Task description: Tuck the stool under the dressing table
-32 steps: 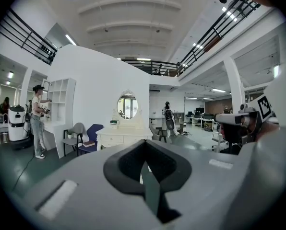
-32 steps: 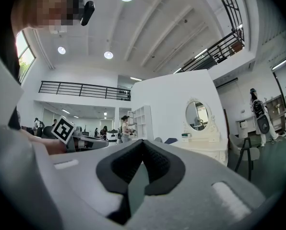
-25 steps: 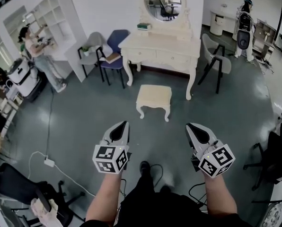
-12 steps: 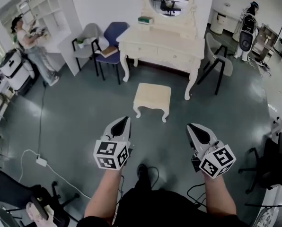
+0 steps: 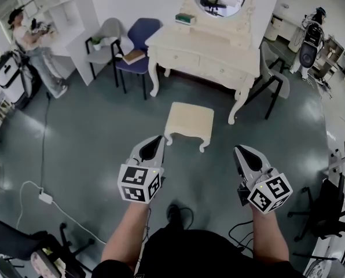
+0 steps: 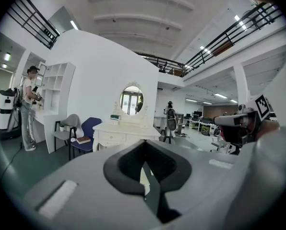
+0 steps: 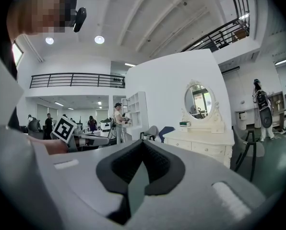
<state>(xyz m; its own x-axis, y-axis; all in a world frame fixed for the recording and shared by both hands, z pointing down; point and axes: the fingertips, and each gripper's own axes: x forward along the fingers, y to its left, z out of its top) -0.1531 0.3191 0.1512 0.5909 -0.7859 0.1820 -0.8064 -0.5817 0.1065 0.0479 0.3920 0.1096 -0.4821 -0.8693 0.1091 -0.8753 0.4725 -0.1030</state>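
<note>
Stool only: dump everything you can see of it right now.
The stool is low and cream-coloured, with a plain rectangular top, a scalloped apron and short curved legs. It looks like painted wood and matches the dressing table. It stands upright on the grey floor, out in the open just in front of the table, not under it. Nothing lies on it. Only the floor appears to touch it; the left gripper and right gripper are short of it.
</note>
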